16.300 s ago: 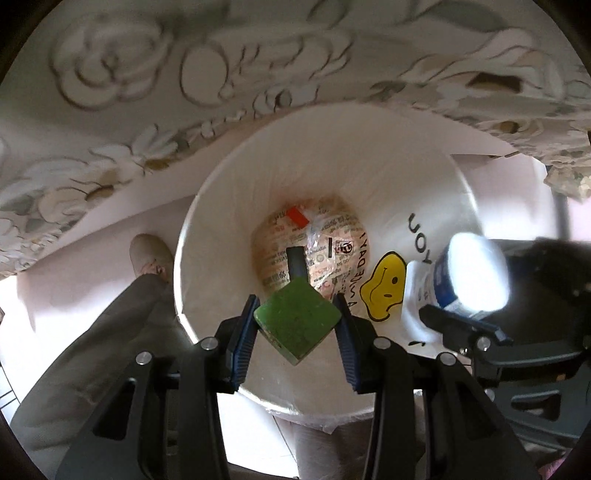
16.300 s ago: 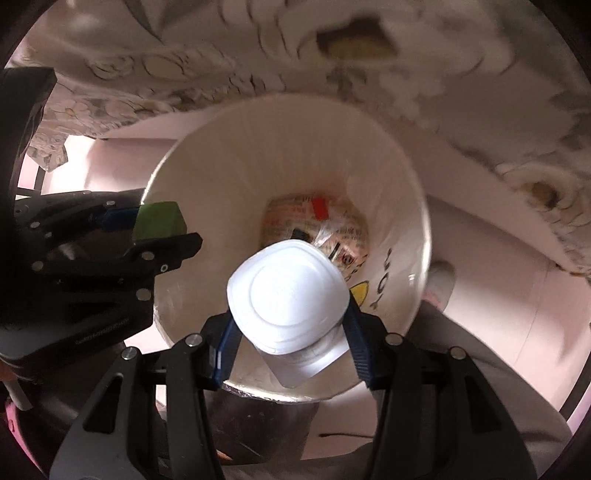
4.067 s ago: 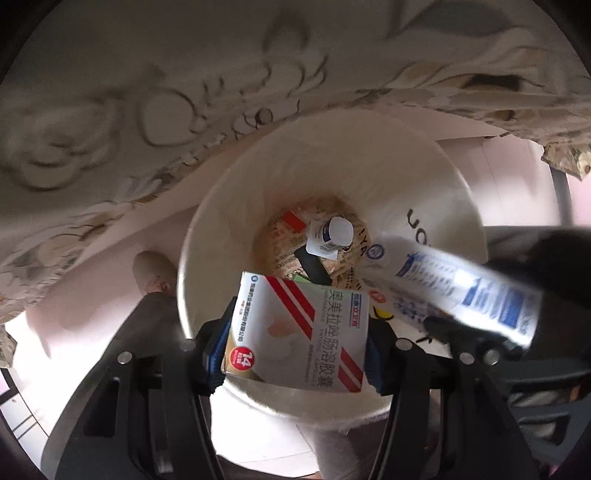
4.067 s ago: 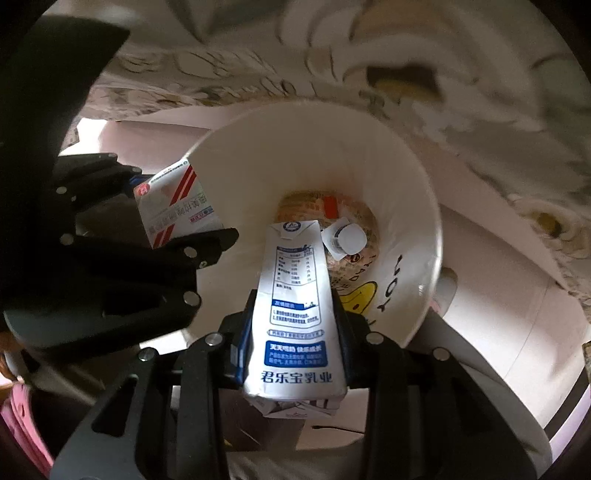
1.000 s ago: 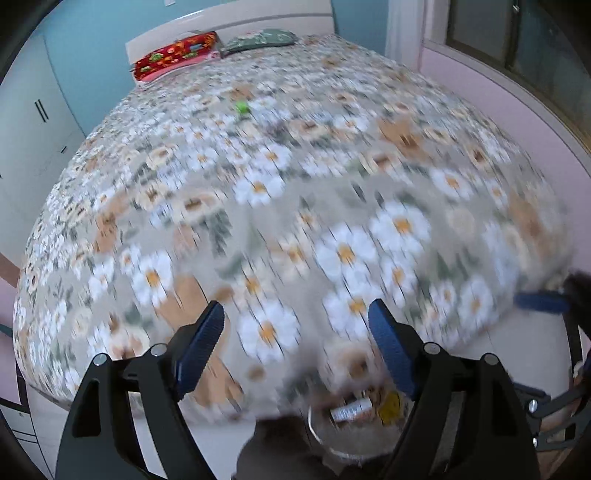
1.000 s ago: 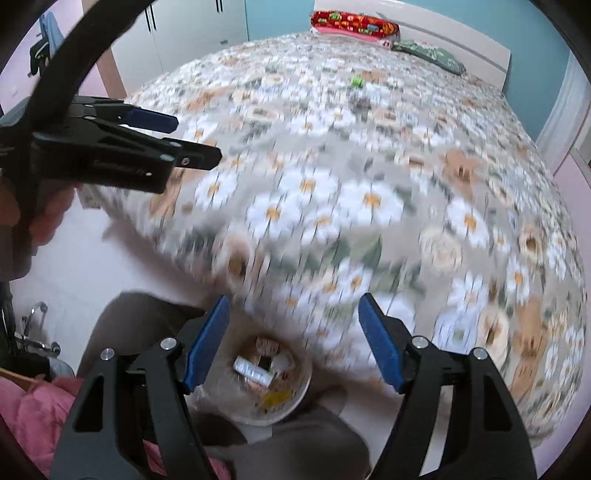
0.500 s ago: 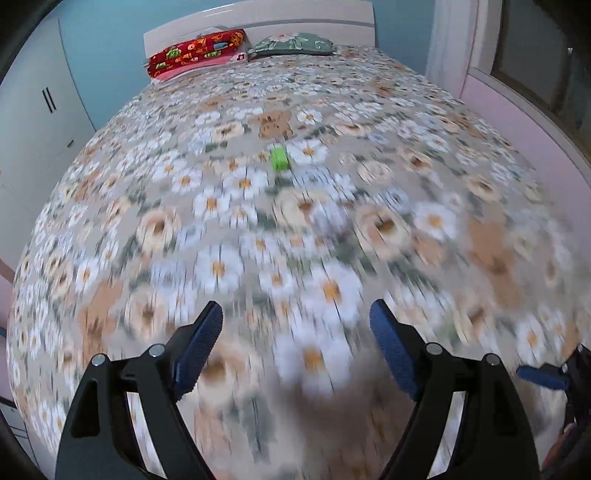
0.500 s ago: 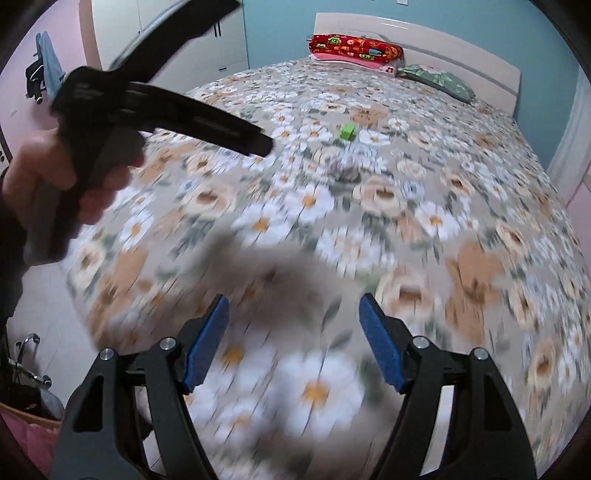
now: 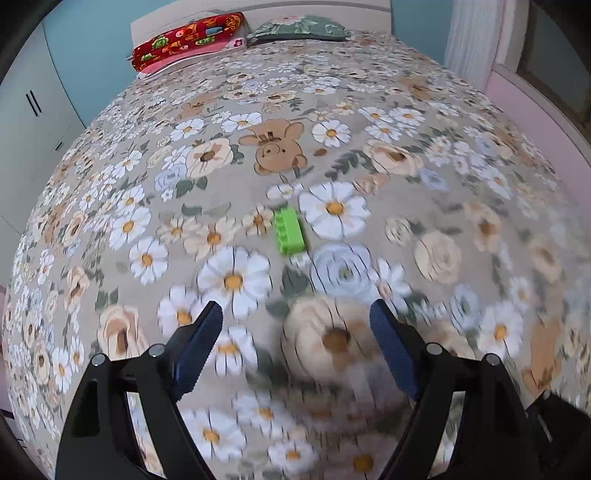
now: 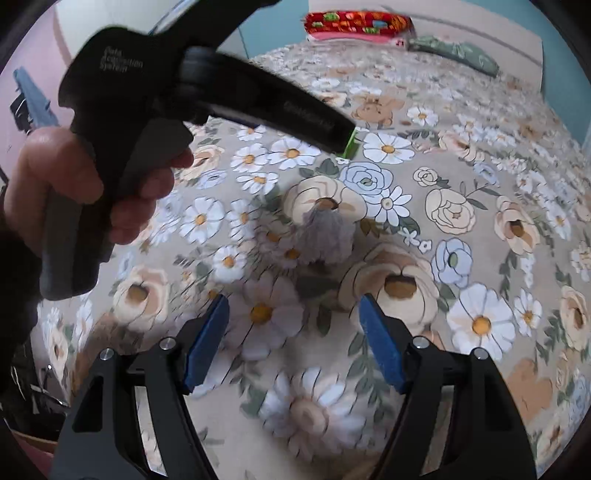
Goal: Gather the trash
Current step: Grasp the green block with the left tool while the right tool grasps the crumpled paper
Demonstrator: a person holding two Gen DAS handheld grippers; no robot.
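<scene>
A small bright green ridged block (image 9: 290, 236) lies on the flowered bedspread (image 9: 443, 166), a little beyond my left gripper (image 9: 295, 317), which is open and empty. In the right wrist view a crumpled grey-lilac wad (image 10: 325, 236) lies on the bedspread (image 10: 480, 221) just ahead of my right gripper (image 10: 293, 310), also open and empty. A hand (image 10: 74, 177) holds the left gripper's black body at the upper left of that view. One of its fingers covers most of the green block (image 10: 351, 146). The bin is out of view.
A red patterned pillow (image 9: 184, 37) and a green pillow (image 9: 299, 27) lie at the head of the bed. White wardrobe doors (image 9: 29, 110) stand to the left, and a pink wall with a window ledge (image 9: 535, 110) to the right.
Both grippers have swept forward from the bed's foot over the bedspread. The bin has dropped out of view, and the green block has come much closer. Both pairs of jaws stayed open.
</scene>
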